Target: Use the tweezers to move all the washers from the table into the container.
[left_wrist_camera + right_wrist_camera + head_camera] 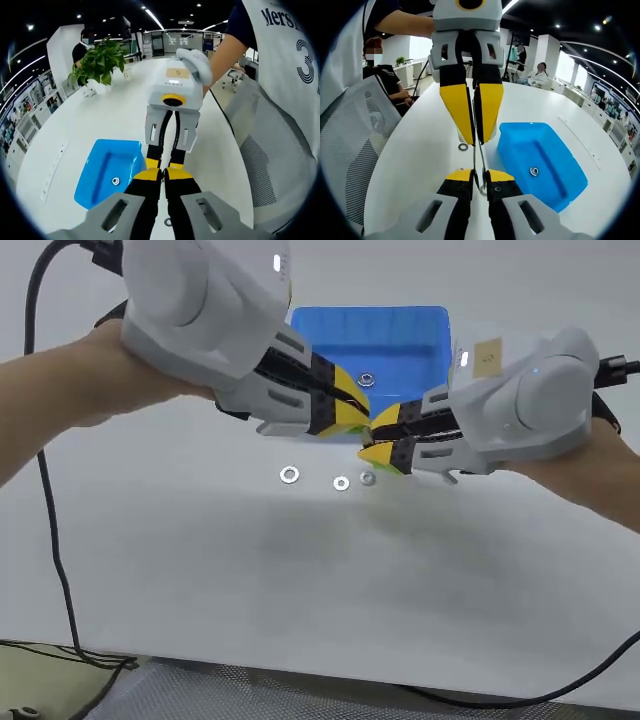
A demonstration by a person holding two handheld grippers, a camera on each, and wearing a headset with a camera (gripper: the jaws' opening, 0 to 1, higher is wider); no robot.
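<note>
The blue container (pixel 405 340) stands at the far middle of the white table, with one washer (pixel 366 380) inside it. Three washers lie on the table: one (pixel 289 475), another (pixel 341 483) and a third (pixel 367 478). My left gripper (pixel 352 408) and right gripper (pixel 385 445) meet tip to tip just above them. In the right gripper view, thin metal tweezers (pixel 475 155) run from my right gripper (pixel 479 176) up into the left gripper (pixel 477 139). Both pairs of jaws are shut on the tweezers. A table washer (pixel 463 147) lies left of the container (pixel 570 185).
Black cables (pixel 50 540) hang off the table's left and near edges. A potted plant (pixel 97 62) stands at the far end of the long table. People sit at the table's far side (pixel 387 82). A mesh chair (pixel 355 145) is close by.
</note>
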